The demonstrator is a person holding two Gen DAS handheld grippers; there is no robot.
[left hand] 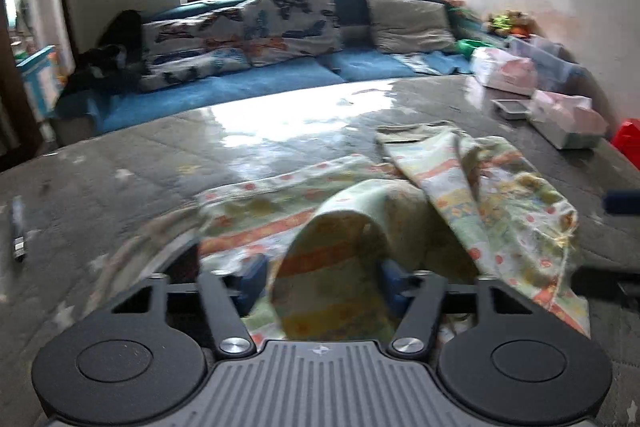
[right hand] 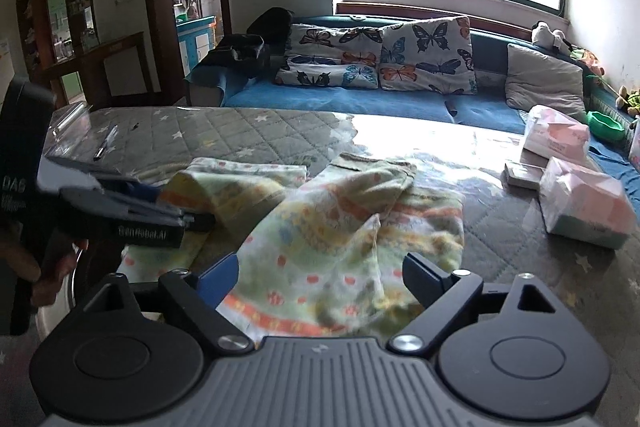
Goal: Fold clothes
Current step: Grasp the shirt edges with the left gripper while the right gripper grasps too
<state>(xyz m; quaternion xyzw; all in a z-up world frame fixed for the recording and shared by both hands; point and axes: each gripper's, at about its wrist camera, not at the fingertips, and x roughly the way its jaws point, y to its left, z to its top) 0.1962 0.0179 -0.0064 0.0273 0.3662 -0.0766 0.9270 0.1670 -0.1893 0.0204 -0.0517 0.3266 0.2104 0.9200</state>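
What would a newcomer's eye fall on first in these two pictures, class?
First, the pastel patterned garment, crumpled in the middle of the grey star-quilted table. Next, the left gripper, with a fold of that cloth arching up between its fingers. Behind, butterfly cushions line the blue sofa under the bright window.

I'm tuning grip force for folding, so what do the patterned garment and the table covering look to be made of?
The patterned garment looks like thin, soft woven cotton, matte: it drapes in loose folds and arches limply over the left tool. The table covering looks like quilted grey star-print fabric under a clear glossy sheet, probably plastic or glass, which glares with window reflections.
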